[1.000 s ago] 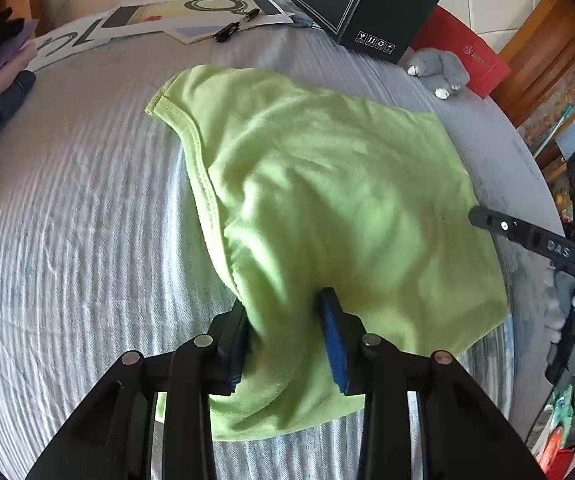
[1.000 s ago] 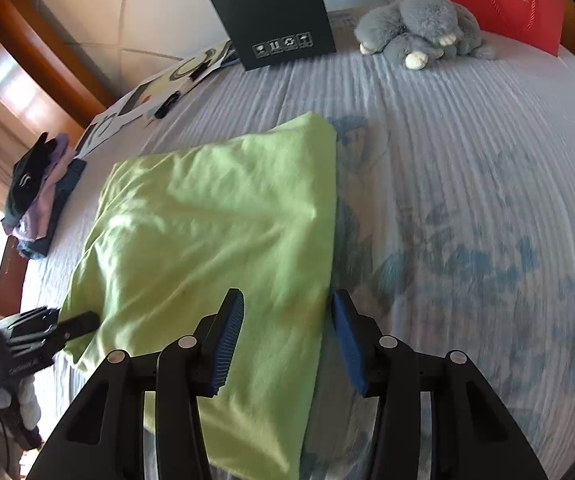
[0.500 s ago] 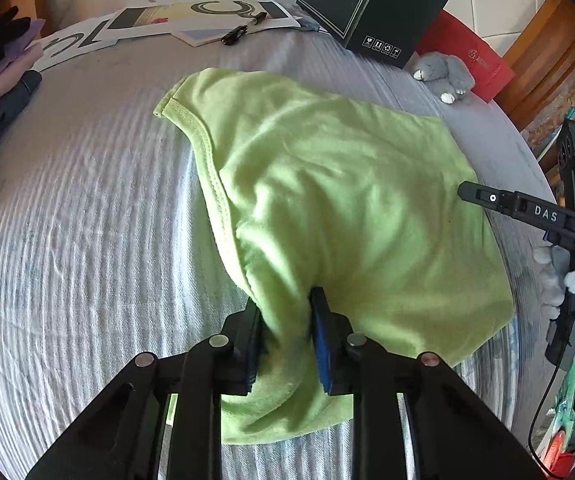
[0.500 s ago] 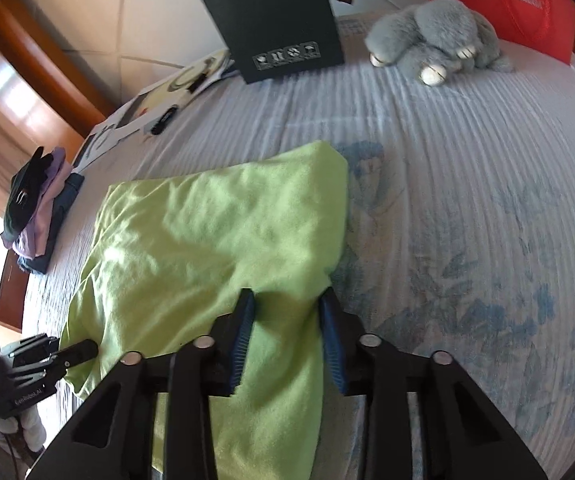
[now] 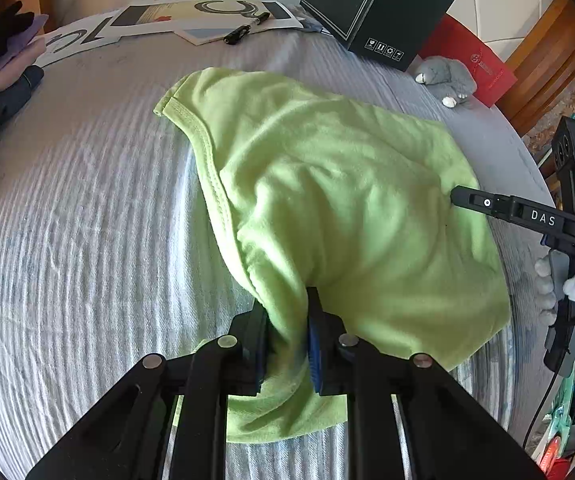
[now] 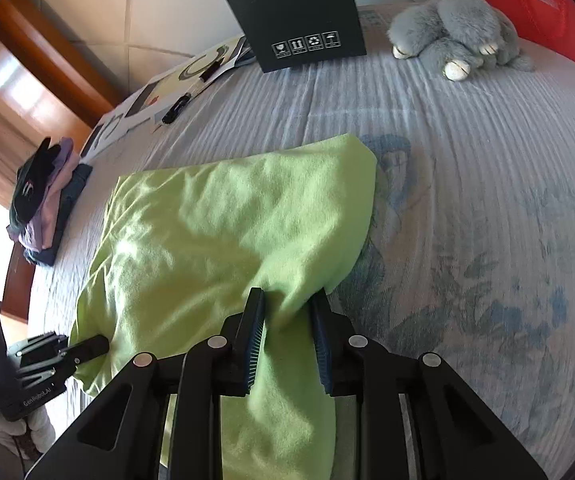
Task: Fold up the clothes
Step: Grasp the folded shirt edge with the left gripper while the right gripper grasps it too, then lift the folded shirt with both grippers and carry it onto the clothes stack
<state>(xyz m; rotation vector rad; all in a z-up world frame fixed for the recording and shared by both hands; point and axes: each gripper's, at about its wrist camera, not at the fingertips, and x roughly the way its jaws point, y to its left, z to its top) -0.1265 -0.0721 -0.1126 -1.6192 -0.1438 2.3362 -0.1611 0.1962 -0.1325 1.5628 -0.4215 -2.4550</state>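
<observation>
Lime-green knit is what I am gripping with both tools: the shirt (image 5: 327, 200) is lying across the middle of the bed (image 5: 79, 220), filling the centre of both wrist views. In the left wrist view, my left gripper (image 5: 287, 332) is sitting at the bottom centre of the frame with its fingers (image 5: 313, 344) pinched tight on a bunched fold of the near edge, the cloth rising between the blue pads. In the right wrist view, my right gripper (image 6: 287, 340) is likewise at the bottom centre, its fingers narrowed on the cloth's near right edge; a strip of shirt is running down between them, though a little gap is showing beside the cloth.

The relation I am watching: from both sets of fingers the shirt is stretching away toward the top of the frame, its long axis running from my held edge to the far edge near the dark box (image 5: 379, 8). The ribbed neckline or armhole edge (image 5: 207, 152) is trailing along the left side in the left view. Both tools are sitting on the same near edge, one at each side, so I judge neither is nearer. I judge the next fold is calling for carrying this edge forward over the body toward the far edge.
</observation>
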